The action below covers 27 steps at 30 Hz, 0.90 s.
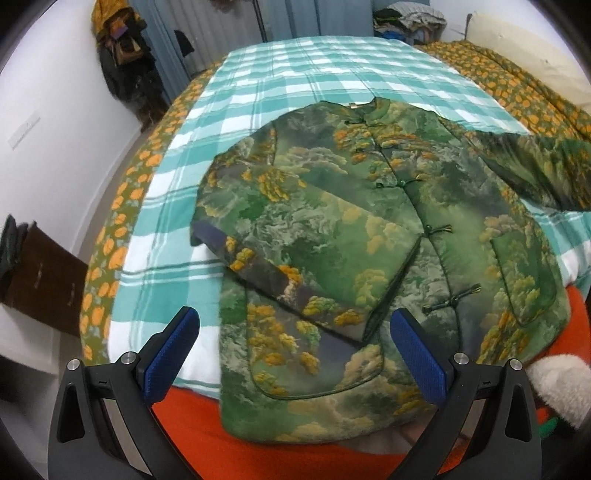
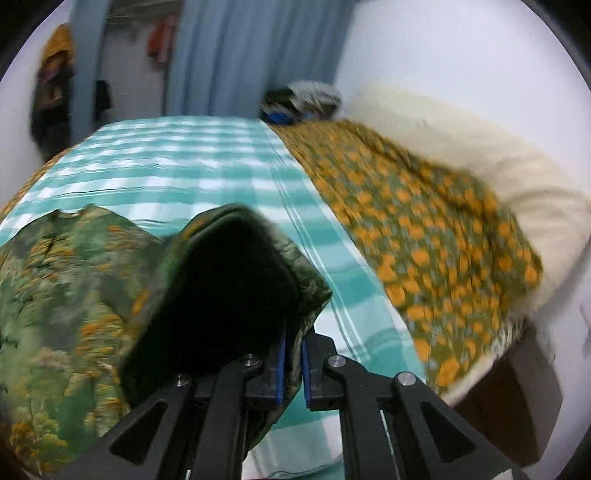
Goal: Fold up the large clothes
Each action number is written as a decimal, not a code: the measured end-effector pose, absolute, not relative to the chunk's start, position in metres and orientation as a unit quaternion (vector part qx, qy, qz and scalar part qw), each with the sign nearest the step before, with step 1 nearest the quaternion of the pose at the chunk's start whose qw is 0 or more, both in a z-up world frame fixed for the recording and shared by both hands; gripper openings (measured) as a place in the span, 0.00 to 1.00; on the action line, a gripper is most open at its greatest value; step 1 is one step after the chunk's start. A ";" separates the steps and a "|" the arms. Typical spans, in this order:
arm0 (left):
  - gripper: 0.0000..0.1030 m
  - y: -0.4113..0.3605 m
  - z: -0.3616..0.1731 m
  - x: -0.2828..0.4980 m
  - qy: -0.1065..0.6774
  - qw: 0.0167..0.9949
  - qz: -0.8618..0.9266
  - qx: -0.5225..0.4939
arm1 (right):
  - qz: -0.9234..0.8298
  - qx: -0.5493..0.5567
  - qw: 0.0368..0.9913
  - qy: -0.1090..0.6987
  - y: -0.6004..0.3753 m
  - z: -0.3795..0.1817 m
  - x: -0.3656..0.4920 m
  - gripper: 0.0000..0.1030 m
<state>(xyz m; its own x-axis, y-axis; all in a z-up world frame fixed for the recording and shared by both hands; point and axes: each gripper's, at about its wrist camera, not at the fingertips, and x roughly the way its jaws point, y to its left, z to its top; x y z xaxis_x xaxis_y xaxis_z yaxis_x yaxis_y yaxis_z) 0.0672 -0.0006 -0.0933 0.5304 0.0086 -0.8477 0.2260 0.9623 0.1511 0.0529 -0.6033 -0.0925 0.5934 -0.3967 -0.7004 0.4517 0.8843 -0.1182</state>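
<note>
Left wrist view: checked bedspread (image 1: 295, 74), floral quilt (image 1: 517, 92), blue curtain (image 1: 207, 29).

free: checked blanket (image 1: 295, 74) beyond jacket (image 1: 332, 221) | obstacle: clothes pile (image 1: 410, 20) far end

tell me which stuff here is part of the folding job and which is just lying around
Part of the job:
- green printed jacket, one sleeve already folded across its front
- its other sleeve, pinched in the right gripper
- left gripper, open above the hem
- checked blanket under the jacket

Just lying about:
- orange flowered quilt
- clothes pile
- cream pillow
</note>
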 end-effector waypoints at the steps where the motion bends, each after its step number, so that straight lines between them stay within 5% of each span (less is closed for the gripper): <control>1: 0.99 0.001 -0.093 0.066 0.475 0.868 -0.066 0.128 | -0.245 0.051 0.889 0.383 -0.612 -0.096 0.049 0.16; 5: 0.99 0.005 -0.093 0.068 0.465 0.869 -0.091 0.145 | -0.289 0.049 0.882 0.370 -0.625 -0.101 0.029 0.48; 12: 1.00 -0.023 -0.112 0.074 0.435 0.854 -0.199 0.204 | -0.304 0.047 0.881 0.360 -0.601 -0.094 0.004 0.51; 20: 0.99 -0.060 -0.202 0.113 0.515 0.782 -0.251 0.245 | -0.232 0.007 0.909 0.346 -0.518 -0.087 0.009 0.54; 27: 0.99 -0.047 -0.209 0.125 0.524 0.780 -0.265 0.214 | -0.139 0.013 0.919 0.369 -0.450 -0.098 0.047 0.55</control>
<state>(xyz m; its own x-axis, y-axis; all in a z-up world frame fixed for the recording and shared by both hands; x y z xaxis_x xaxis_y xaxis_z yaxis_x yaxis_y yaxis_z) 0.1246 -0.0465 -0.2089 0.3103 -0.1887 -0.9317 0.6384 0.7676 0.0571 0.0468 -0.4496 -0.0984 0.6896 -0.2454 -0.6813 0.2645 0.9612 -0.0784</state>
